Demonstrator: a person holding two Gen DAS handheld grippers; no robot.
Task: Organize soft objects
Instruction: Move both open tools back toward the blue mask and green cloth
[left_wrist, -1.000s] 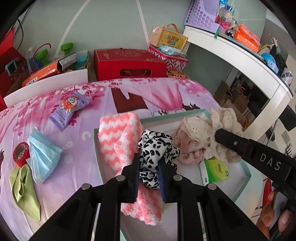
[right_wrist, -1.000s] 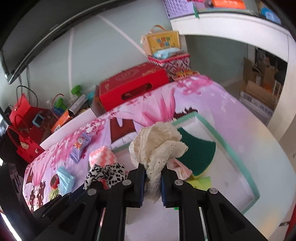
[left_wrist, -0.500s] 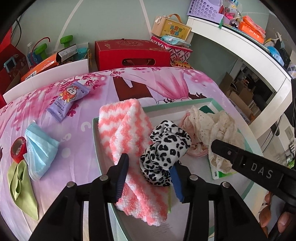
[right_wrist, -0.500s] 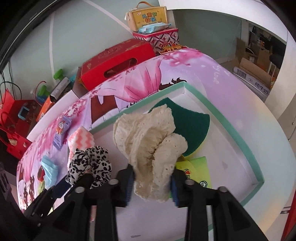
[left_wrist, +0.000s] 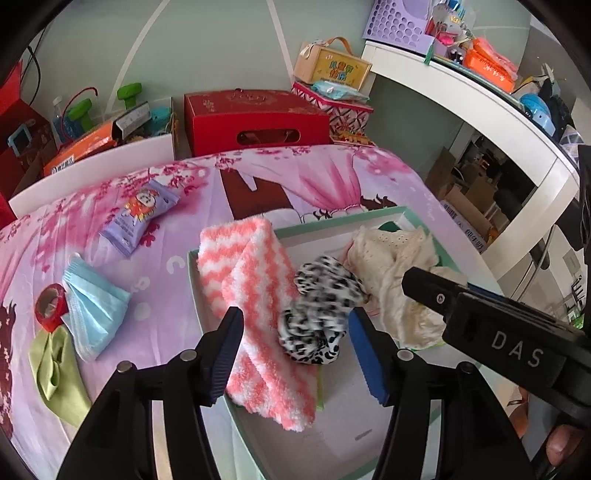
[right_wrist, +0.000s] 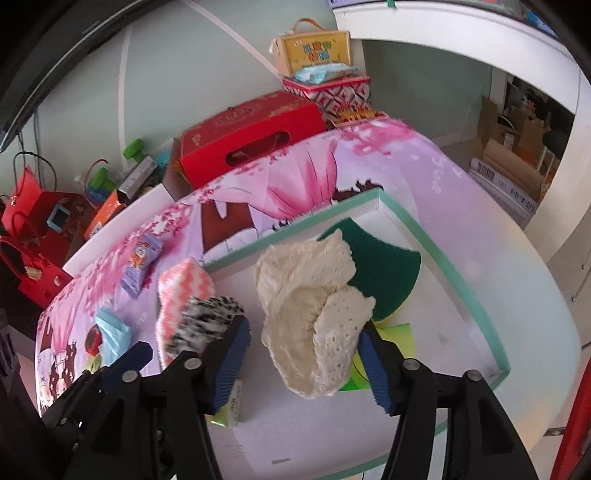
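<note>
Tray (left_wrist: 236, 413) on a pink cloth (left_wrist: 92, 221). Left gripper (left_wrist: 295, 354) jaws, just opened wide, flank but do not press the spotted scrunchie (left_wrist: 317, 314) lying on the striped sock (left_wrist: 255, 295). Right gripper (right_wrist: 304, 363), likewise just opened, straddles the released cream lace (right_wrist: 310, 306) in the tray.

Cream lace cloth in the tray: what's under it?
Under the cream lace cloth, a dark green scouring pad and a light green packet poke out. Anything beneath its middle is covered.
</note>
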